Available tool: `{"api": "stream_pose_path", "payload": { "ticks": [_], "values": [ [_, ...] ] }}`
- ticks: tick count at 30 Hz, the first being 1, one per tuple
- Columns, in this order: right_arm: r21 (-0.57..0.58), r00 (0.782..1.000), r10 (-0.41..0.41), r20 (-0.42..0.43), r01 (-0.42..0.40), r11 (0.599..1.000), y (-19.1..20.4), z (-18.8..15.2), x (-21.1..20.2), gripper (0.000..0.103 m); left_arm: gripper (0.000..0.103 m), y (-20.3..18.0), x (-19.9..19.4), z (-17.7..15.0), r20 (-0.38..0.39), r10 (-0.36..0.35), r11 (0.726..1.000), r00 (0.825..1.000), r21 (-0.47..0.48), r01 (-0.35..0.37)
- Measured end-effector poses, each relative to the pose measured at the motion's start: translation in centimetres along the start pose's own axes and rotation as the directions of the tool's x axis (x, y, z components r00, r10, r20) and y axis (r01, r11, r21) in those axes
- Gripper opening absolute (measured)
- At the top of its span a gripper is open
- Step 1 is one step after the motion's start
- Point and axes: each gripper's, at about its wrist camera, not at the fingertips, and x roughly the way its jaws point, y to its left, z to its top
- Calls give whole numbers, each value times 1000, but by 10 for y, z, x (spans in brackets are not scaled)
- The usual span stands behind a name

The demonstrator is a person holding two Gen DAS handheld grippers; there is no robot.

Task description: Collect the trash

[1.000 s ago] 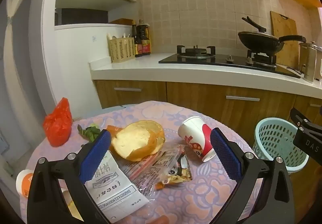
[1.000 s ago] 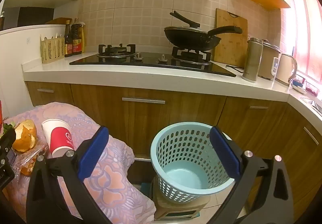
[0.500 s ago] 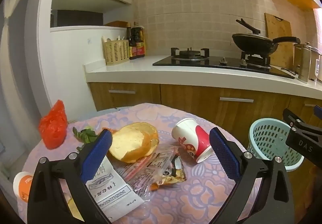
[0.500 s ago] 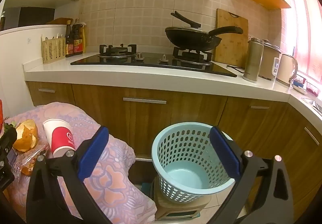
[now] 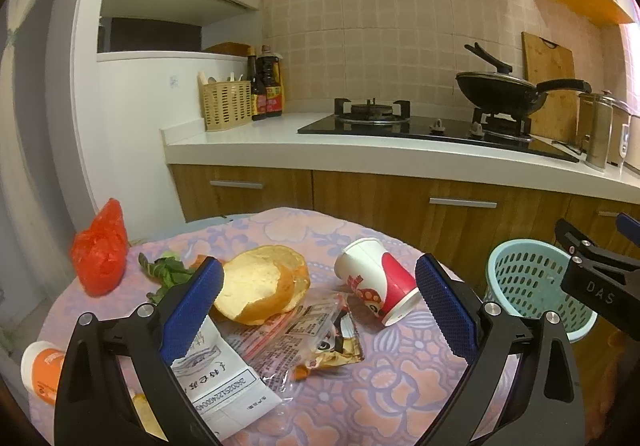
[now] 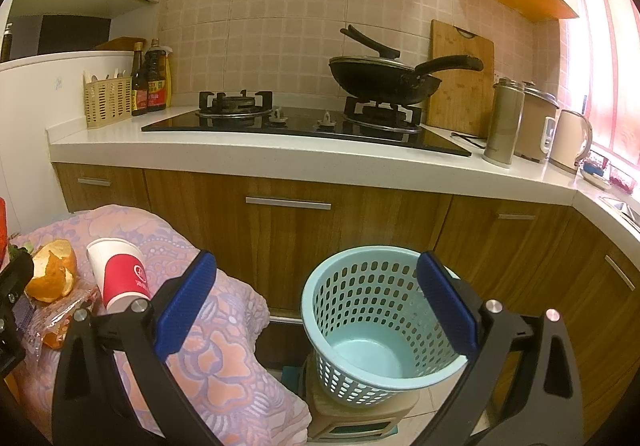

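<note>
Nothing looks collected yet: both the left claw [image 5: 318,310] and right claw [image 6: 316,306] gape empty, the pale-blue basket [image 6: 372,310] beside the table's [image 5: 400,378] right edge holds nothing, and the pomelo peel [image 5: 260,286], paper cup [image 5: 376,280] and wrappers [image 5: 308,338] lie mid-table.

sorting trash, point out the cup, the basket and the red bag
cup [image 5: 390,278], left wrist view, red side wall
basket [image 6: 362,258], right wrist view, far rim
red bag [image 5: 100,250], left wrist view, middle
</note>
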Motion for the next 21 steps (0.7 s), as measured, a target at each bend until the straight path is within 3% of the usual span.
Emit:
{"api": "stream_pose_path", "payload": {
  "ticks": [21],
  "values": [
    [17, 1000, 1, 9, -1, 1000, -2, 1, -3, 95, 94, 0, -3, 0, 14, -39, 999, 999, -18, 39]
  ]
}}
